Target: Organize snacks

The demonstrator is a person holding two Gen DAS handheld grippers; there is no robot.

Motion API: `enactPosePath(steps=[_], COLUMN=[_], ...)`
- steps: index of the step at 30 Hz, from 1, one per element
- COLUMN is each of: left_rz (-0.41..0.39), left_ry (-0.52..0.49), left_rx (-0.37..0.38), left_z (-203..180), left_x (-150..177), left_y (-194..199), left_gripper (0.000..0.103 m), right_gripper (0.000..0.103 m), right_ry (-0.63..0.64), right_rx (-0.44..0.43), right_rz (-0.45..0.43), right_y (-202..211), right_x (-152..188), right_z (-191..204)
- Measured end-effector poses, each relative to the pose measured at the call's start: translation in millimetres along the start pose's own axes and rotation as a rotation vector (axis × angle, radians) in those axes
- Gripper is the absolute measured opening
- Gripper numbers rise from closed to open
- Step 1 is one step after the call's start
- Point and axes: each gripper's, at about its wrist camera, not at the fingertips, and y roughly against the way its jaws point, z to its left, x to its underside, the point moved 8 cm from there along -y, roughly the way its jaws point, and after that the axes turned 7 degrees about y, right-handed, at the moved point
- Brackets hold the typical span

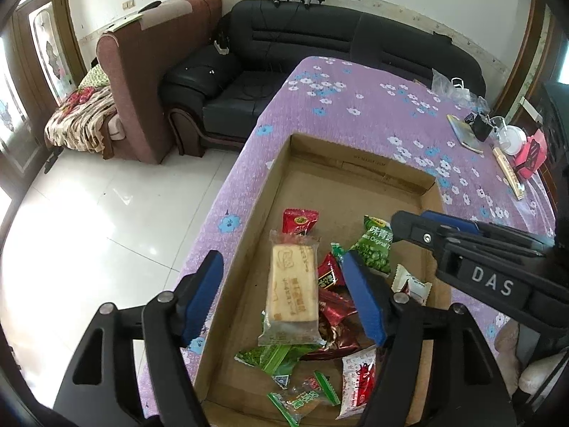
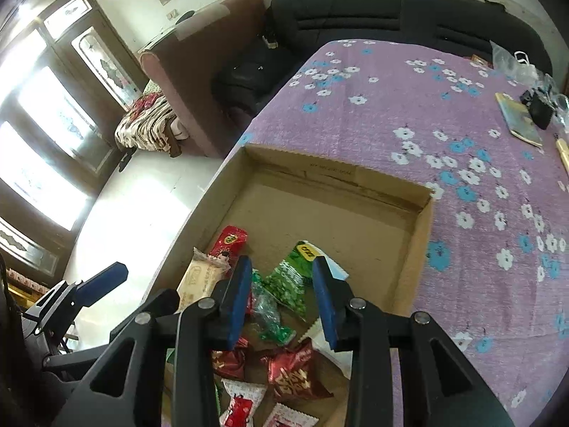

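A shallow cardboard box [image 1: 355, 167] [image 2: 330, 174] lies on the purple flowered table and holds several snack packets at its near end. A clear-wrapped cream biscuit bar [image 1: 293, 284] [image 2: 201, 277] lies on top of them. My left gripper [image 1: 284, 299] is open above the box, its jaws on either side of the biscuit bar and not touching it. My right gripper [image 2: 281, 299] is open and empty above a green pea packet [image 2: 288, 284] [image 1: 373, 252]. Its fingers [image 1: 416, 227] show at the right in the left wrist view. Red packets [image 2: 298, 373] lie nearer.
The box sits at the table's left edge, with white tiled floor [image 1: 89, 235] below. A black sofa [image 1: 284, 53] and a brown armchair [image 1: 142, 82] stand beyond. A booklet [image 1: 466, 131], a cup [image 1: 512, 138] and small items lie at the table's far right.
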Motion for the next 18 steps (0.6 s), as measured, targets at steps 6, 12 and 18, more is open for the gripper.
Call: enactPosePath(steps=[6,12,18], left_rz=[-0.053,-0.178,-0.323], left_ry=[0.001,-0.008,-0.023], left_rx=[-0.024,-0.095,-0.14], left_z=[-8,-22,-54], left_x=[-1,-2,8], left_y=[16,56,112], left_gripper=[0.072,0.075,0.08], right_gripper=[0.04,0.04,0.045], right_ry=[0.004,0.026,0.054], right_rx=[0.022,0.02,0.033], right_rz=[-0.029,-0.045,-0.089], right_y=[20,43,86], right_x=[9,26,51], right_z=[-8,-15,-25])
